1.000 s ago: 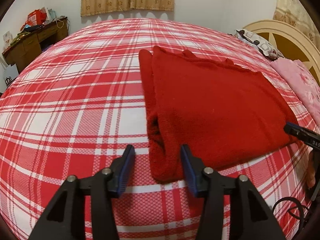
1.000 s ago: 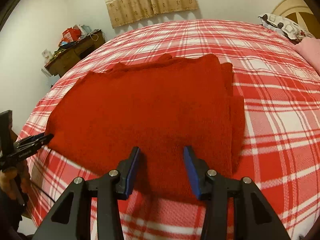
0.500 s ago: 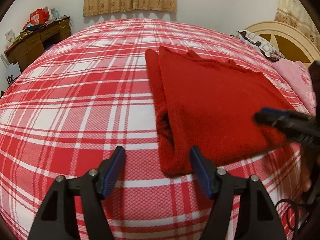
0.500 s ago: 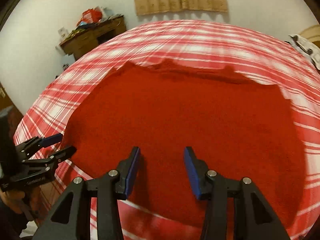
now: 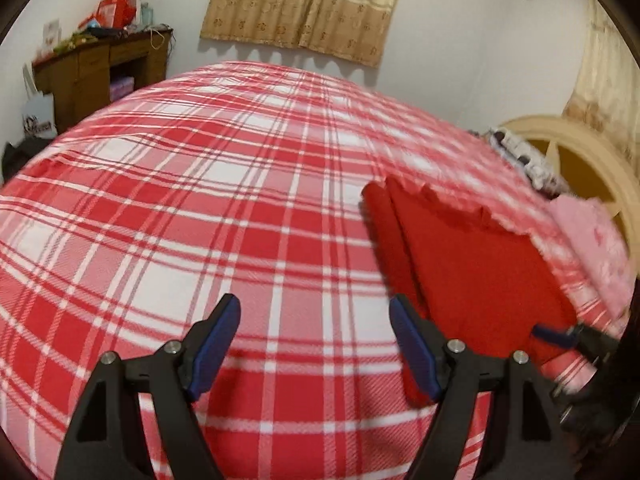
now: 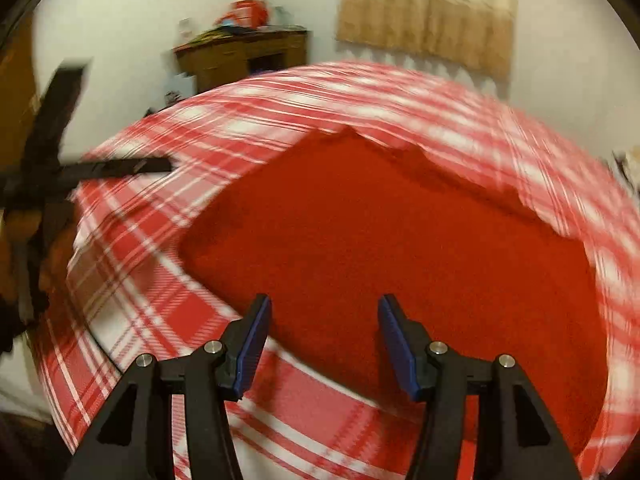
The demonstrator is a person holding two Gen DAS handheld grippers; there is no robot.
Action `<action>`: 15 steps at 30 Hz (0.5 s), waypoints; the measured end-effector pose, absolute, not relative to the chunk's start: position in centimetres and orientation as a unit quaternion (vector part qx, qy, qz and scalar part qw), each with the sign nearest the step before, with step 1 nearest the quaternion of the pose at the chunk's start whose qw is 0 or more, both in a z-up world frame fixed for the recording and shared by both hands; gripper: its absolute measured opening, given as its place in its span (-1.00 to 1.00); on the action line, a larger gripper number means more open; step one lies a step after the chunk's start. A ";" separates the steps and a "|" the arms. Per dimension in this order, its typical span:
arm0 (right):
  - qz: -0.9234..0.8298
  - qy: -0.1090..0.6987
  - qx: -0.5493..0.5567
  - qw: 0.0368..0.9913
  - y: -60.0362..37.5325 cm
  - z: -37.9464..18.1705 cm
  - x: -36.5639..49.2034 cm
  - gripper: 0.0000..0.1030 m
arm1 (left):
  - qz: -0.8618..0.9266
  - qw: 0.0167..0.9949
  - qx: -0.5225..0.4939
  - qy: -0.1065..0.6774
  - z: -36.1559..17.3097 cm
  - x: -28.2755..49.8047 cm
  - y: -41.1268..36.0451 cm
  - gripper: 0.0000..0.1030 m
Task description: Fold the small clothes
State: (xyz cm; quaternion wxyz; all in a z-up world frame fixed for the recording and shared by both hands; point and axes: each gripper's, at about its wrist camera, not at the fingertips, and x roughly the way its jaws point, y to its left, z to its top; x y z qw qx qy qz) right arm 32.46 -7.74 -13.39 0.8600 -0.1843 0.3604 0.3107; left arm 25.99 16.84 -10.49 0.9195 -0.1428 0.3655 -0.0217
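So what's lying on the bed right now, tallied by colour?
Red: 1, the folded garment, lying flat on the plaid bedspread
Pink: 1, a fabric item by the headboard
Dark patterned: 1, a cloth or pillow near the headboard; too blurred to tell which
Total: 3

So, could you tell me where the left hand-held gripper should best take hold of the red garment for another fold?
Probably the near left corner of the red garment, approached from its left side. The folded layers stack into a thick edge there, lying flat on the bed, beside the open left hand-held gripper.
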 end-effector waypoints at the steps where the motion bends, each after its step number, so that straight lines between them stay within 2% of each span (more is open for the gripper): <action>1: 0.316 0.353 -0.198 0.858 -7.0 -13.5 32.0 0.12 | -0.030 0.919 -0.147 0.364 -10.4 26.4 16.8 0.57; 3: 0.328 0.342 -0.224 0.852 -5.7 -13.9 31.2 0.12 | -0.046 0.918 -0.150 0.363 -10.2 26.9 16.6 0.71; 15: 0.322 0.335 -0.269 0.844 -2.3 -15.3 31.2 0.12 | -0.142 0.884 -0.212 0.392 -11.8 32.1 13.9 0.72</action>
